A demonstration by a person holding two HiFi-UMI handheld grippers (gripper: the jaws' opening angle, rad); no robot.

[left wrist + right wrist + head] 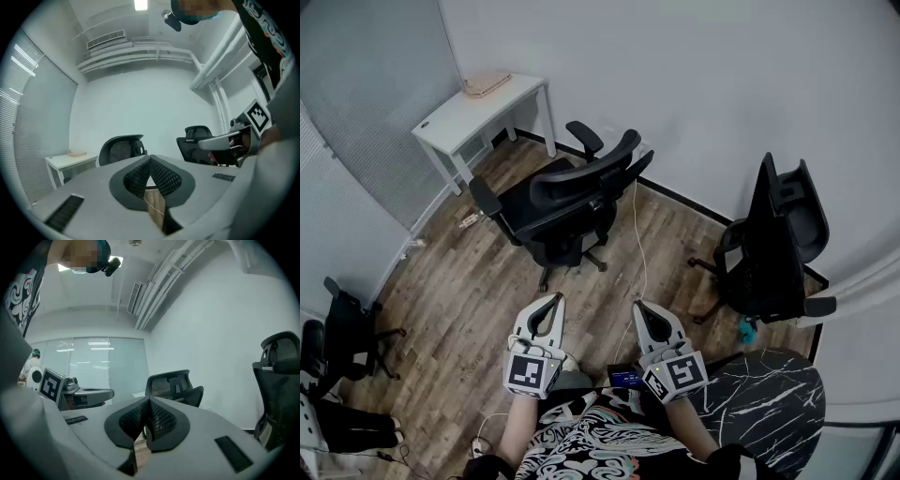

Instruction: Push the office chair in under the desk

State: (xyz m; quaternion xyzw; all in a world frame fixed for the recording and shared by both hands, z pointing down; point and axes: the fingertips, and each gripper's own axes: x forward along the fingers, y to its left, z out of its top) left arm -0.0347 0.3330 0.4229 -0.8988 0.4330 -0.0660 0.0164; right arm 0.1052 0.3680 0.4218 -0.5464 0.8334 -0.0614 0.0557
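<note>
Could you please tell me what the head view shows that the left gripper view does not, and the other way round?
Only the head view shows the dark marbled tabletop and a small black chair at the left edge. Only the left gripper view shows the ceiling light, the air vent and the pipes below the ceiling. Both show the white desk, the office chair standing apart from it, the second black chair and the right gripper.

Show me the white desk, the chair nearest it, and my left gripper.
Desk (473, 111): head view, on its white top.
Chair (579, 176): head view, on the backrest.
Left gripper (554, 300): head view, at its shut fingertips.
</note>
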